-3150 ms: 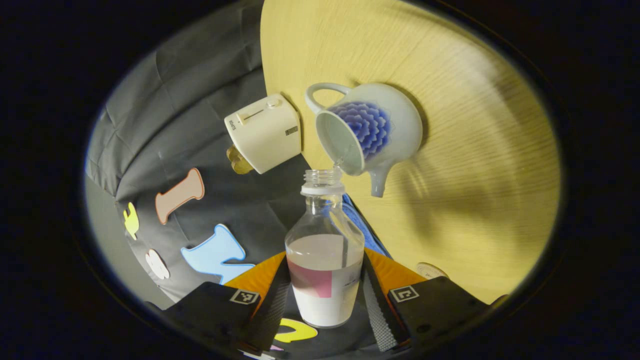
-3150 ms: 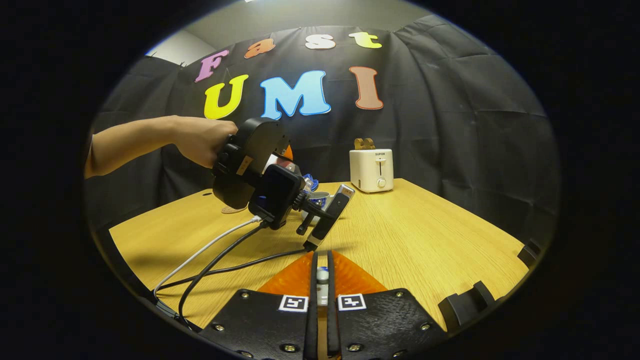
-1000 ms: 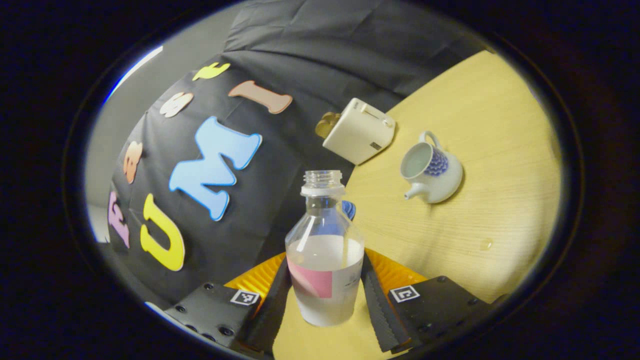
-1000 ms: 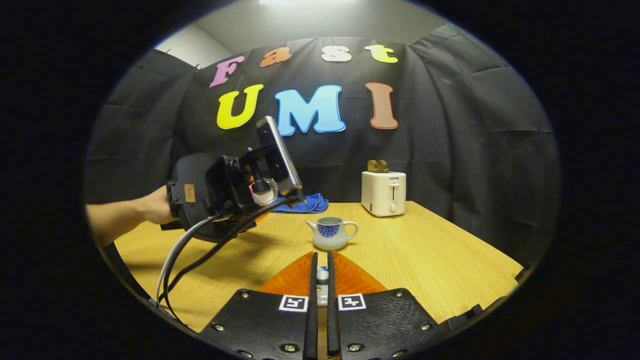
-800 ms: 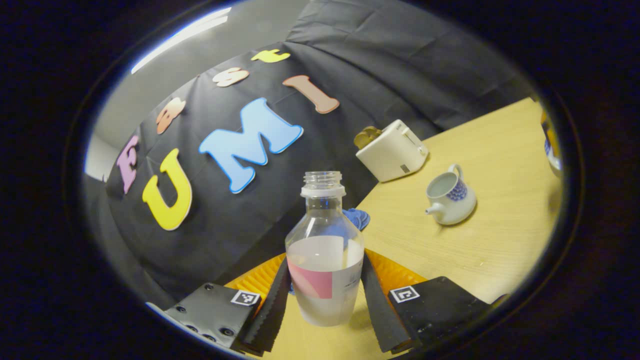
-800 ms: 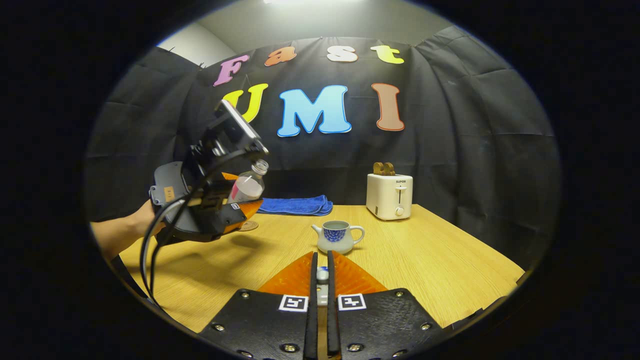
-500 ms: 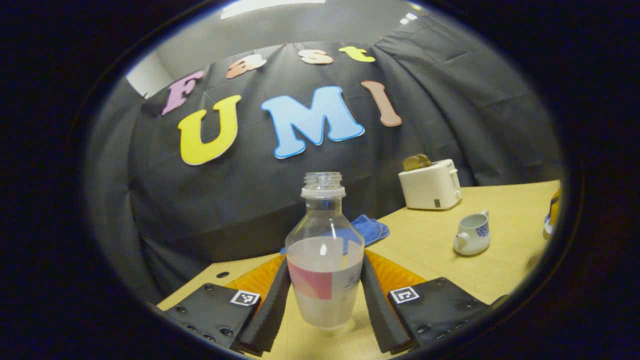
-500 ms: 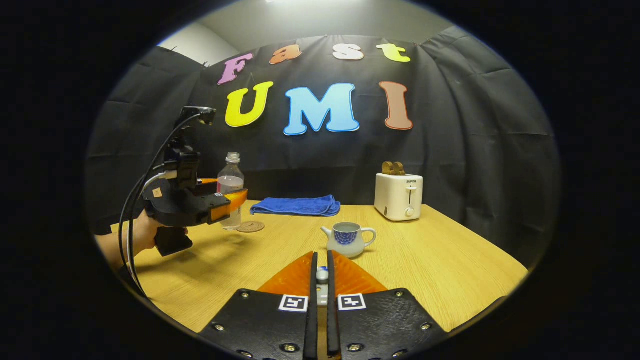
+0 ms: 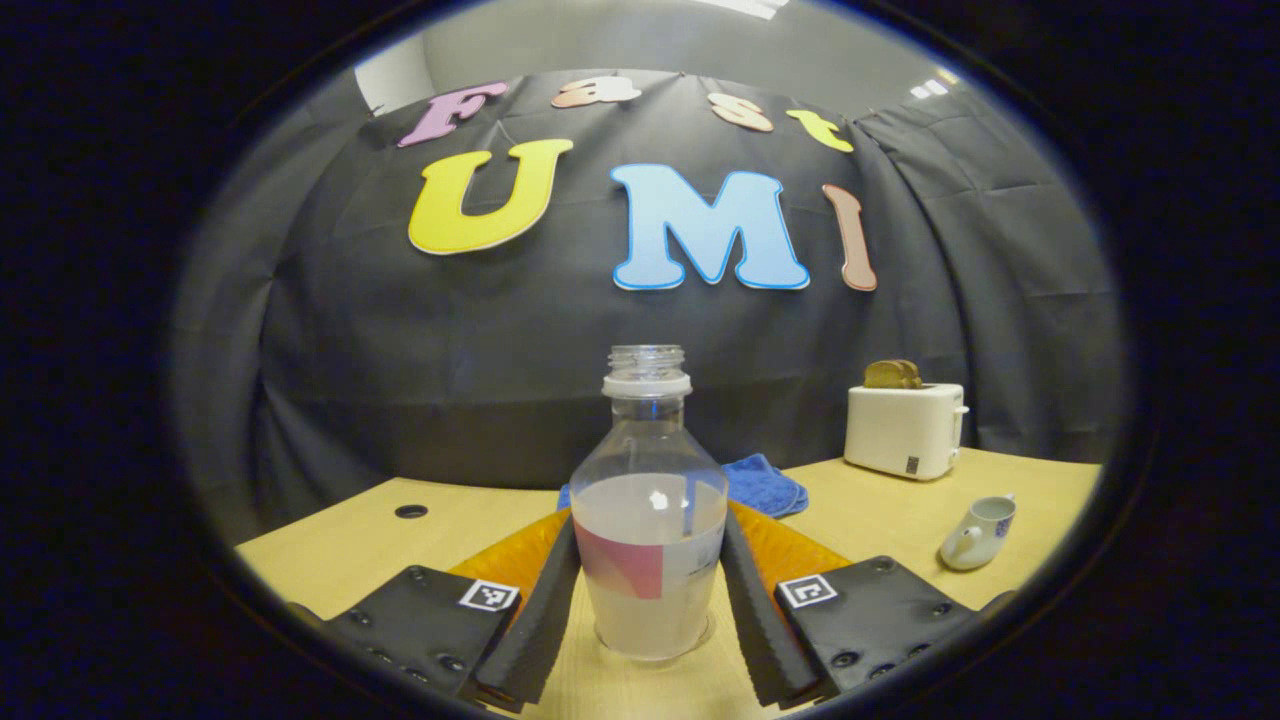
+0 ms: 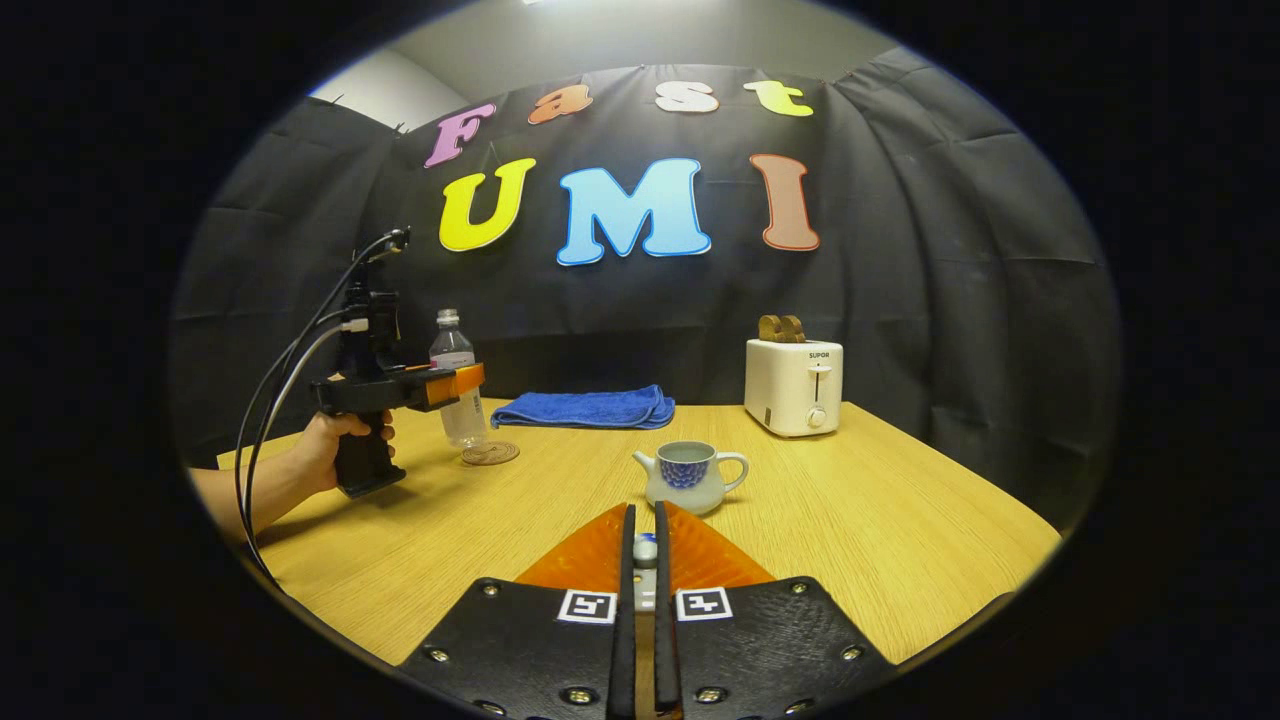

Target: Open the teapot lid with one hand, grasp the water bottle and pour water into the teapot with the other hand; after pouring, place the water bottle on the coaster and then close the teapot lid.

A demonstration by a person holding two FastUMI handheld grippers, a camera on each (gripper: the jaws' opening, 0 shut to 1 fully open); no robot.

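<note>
My left gripper (image 9: pixel 648 527) is shut on a clear water bottle (image 9: pixel 650 560), uncapped and about half full. The bottle stands upright with its base at a round coaster (image 10: pixel 490 453); whether it rests on it I cannot tell. In the right gripper view, a hand holds that gripper (image 10: pixel 445 385) with the bottle (image 10: pixel 455 385) at the table's left. The white teapot (image 10: pixel 690 478) with a blue pattern stands open mid-table, also seen as a small teapot (image 9: pixel 975 533) at the right. My right gripper (image 10: pixel 645 512) is shut on the teapot lid's knob (image 10: pixel 645 550), held above the near table.
A white toaster (image 10: pixel 795 387) with toast in it stands at the back right. A folded blue towel (image 10: pixel 585 408) lies along the back edge, behind the coaster. Cables hang from the left gripper down past the person's forearm (image 10: pixel 260 490). The wooden table (image 10: pixel 850 520) ends near the black cloth.
The left gripper has swung the bottle from its pouring tilt over the teapot to upright, carried it left and lowered it to the coaster. The right gripper still holds the lid.
</note>
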